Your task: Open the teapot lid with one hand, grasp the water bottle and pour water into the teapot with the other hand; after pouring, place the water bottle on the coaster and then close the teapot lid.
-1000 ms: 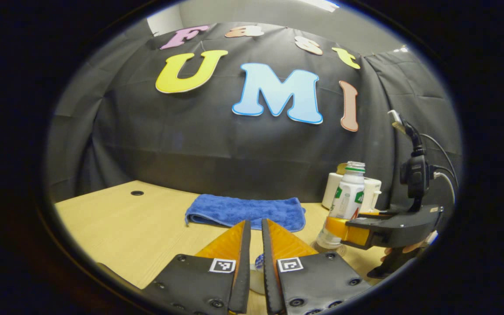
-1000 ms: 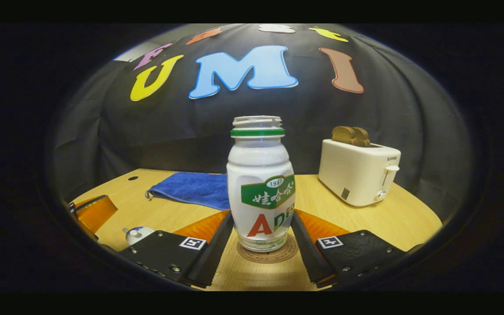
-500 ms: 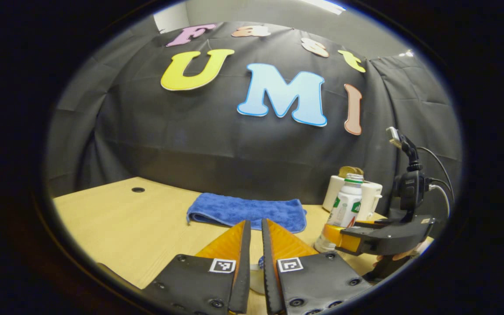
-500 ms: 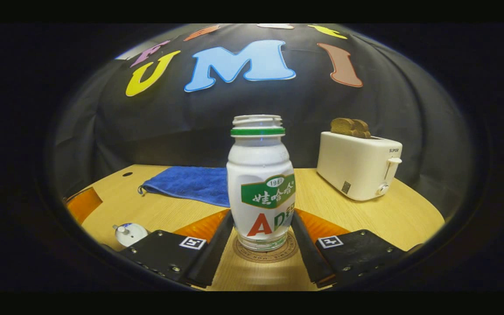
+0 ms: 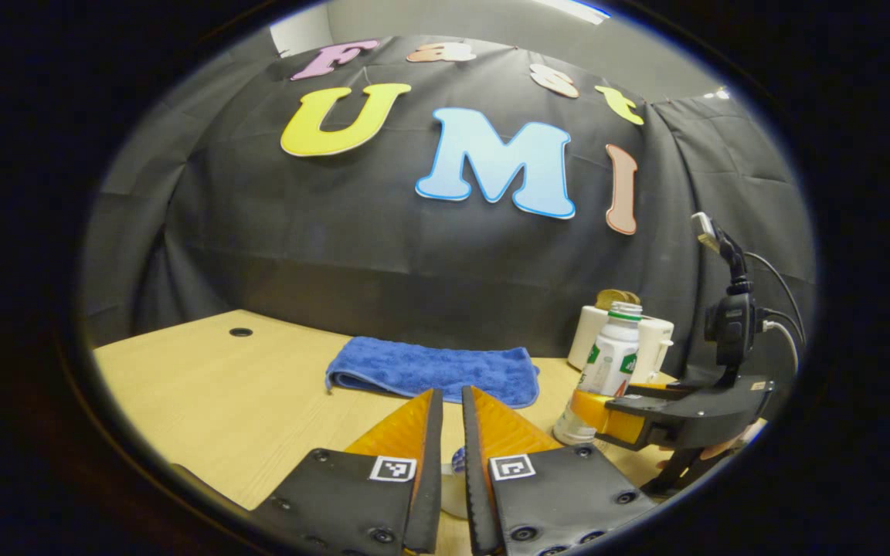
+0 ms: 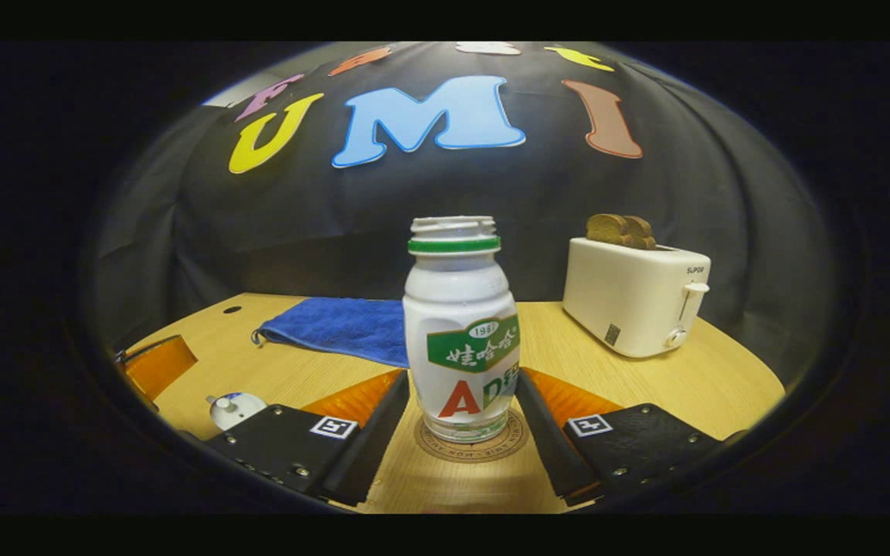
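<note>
A white water bottle [image 6: 462,340] with a green neck ring and no cap stands upright on a round coaster [image 6: 431,445]. My right gripper [image 6: 463,374] is open, one finger on each side of the bottle's lower half. From the left gripper view, the bottle [image 5: 607,359] rises behind the right gripper [image 5: 607,408]. The white teapot [image 6: 235,408], with a knobbed lid on top, sits at the lower left, partly hidden. My left gripper [image 5: 451,392] is shut with a thin slit between its fingers; part of the teapot [image 5: 454,475] shows below that slit. One left finger [image 6: 155,367] hovers left of the teapot.
A blue towel [image 5: 437,371] lies at the back middle of the wooden table [image 5: 205,386]. A white toaster [image 6: 634,305] holding bread stands at the back right, behind the bottle. A small round hole [image 5: 241,332] marks the table's far left.
The right gripper has loosened and drawn back slightly, so the bottle looks smaller and stands free on the coaster. The left gripper has barely moved.
</note>
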The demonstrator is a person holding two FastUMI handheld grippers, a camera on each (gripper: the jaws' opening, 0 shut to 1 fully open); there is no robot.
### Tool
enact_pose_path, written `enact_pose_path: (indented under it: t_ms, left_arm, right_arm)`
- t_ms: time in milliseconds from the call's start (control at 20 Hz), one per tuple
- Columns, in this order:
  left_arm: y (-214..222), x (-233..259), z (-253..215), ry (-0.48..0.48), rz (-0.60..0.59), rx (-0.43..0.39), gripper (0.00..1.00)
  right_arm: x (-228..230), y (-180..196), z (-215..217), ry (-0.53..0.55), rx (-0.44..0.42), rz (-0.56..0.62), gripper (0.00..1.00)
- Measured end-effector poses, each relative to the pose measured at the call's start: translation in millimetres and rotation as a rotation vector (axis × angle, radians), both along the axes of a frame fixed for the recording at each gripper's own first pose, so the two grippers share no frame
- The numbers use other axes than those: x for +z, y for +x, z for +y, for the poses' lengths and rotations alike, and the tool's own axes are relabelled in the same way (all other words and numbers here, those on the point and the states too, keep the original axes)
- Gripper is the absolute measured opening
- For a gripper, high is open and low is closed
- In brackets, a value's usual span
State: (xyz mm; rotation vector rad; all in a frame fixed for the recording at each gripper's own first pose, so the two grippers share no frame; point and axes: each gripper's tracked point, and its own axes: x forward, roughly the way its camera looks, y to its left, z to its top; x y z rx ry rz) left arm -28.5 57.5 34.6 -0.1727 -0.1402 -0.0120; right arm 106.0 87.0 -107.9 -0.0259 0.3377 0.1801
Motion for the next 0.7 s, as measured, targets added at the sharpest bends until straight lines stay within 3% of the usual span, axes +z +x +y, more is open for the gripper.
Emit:
enact_pose_path:
  t_ms: [300,550,600,700]
  left_arm:
    - [-1.8,0.6,-1.0,-0.005,0.0,-0.005,0.21]
    - [-13.8,9.5,-5.1,0.0,-0.025,-0.019,0.21]
    - [-17.8,15.3,-8.8,-0.002,-0.038,-0.029,0.28]
    - [-29.0,21.1,-10.6,0.001,-0.059,-0.033,0.23]
  right_arm:
    - [26.8,-28.0,-14.2,-0.023,-0.025,-0.102,0.84]
    - [44.1,-71.3,-16.2,0.026,-0.032,-0.17,0.84]
    - [47.3,-80.4,-16.9,0.028,-0.035,-0.183,0.84]
    - [52.0,-97.1,-19.7,0.02,-0.039,-0.211,0.83]
